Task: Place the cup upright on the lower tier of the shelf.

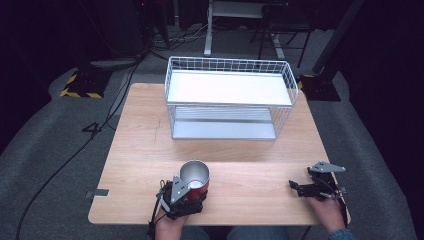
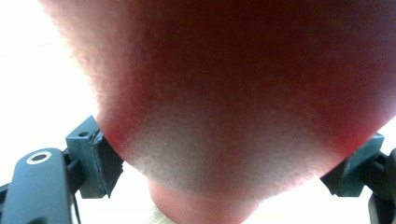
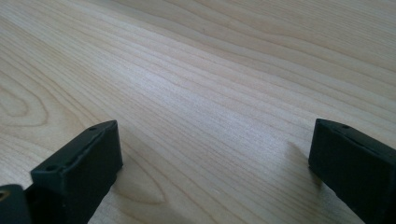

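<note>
Far left, off the pale wood-grain surface (image 1: 145, 150): grey carpeted floor (image 1: 50, 140) with black cables (image 1: 75, 150) trailing across it and a black-and-yellow striped base (image 1: 82, 85) at the back. Near the front edge, left of centre: left gripper (image 1: 192, 192) held in a hand (image 1: 167, 227) coming up from the bottom, jaws clamped on either side of a red cup with a shiny metal inside (image 1: 195, 176), standing upright and open at the top. In the left gripper view: same red cup (image 2: 233, 102) blurred and very close, its lower wall pinched between the two dark pads (image 2: 105, 161), its base narrowing toward the light surface below. Toward the back, at centre: white wire two-tier rack (image 1: 230, 97) with a flat white top shelf and a ribbed lower shelf, standing on the surface well apart from the cup. At the front right corner: right gripper (image 1: 300, 187) in the other hand (image 1: 327, 210), grey three-cornered plate on top, jaws pointing left. In the right gripper view: right gripper (image 3: 212, 158) with black jaws spread wide, bare wood grain (image 3: 210, 93) between them, nothing held, jaws low over the surface. Beyond the surface at the back right: legs of dark furniture (image 1: 280, 35) on the floor.
</note>
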Demonstrator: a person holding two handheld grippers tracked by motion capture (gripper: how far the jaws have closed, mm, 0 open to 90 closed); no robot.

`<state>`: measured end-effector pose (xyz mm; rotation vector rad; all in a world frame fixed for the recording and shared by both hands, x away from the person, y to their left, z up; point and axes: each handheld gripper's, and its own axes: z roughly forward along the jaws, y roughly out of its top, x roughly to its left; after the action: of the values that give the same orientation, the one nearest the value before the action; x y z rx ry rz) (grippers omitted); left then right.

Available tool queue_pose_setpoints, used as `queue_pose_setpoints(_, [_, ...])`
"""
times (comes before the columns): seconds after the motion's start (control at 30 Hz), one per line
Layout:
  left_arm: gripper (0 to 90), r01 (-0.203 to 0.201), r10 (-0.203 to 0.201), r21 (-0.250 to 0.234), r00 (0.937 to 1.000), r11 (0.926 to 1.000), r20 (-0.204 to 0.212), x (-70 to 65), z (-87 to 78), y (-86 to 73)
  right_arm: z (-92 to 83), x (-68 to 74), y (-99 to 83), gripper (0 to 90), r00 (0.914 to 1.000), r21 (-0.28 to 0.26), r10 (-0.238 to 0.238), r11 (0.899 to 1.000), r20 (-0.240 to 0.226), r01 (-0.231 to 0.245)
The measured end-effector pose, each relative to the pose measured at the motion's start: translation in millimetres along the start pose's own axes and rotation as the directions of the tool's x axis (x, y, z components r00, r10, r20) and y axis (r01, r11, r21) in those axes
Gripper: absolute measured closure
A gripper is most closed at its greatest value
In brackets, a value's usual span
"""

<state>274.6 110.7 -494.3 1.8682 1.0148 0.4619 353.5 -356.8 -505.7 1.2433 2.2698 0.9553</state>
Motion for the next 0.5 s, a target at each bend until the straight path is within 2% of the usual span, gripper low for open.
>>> queue_pose_setpoints(0.2, [16.6,-0.009,0.010,-0.015,0.9999,0.9998,0.011,-0.2,-7.0,8.6,0.1,0.0,0.0,2.8,1.0000,0.000,0.000,1.000,0.001,0.000])
queue_pose_setpoints(0.27, [16.6,-0.034,0.034,-0.022,0.9994,0.9992,0.009,-0.7,-12.1,15.4,0.1,0.0,0.0,2.8,1.0000,0.000,0.001,1.000,0.001,-0.001])
queue_pose_setpoints(0.5, [16.6,-0.056,0.056,-0.030,0.9983,0.9980,0.017,0.4,-16.2,32.5,0.1,-0.2,0.0,2.7,1.0000,0.001,0.001,1.000,0.000,-0.001])
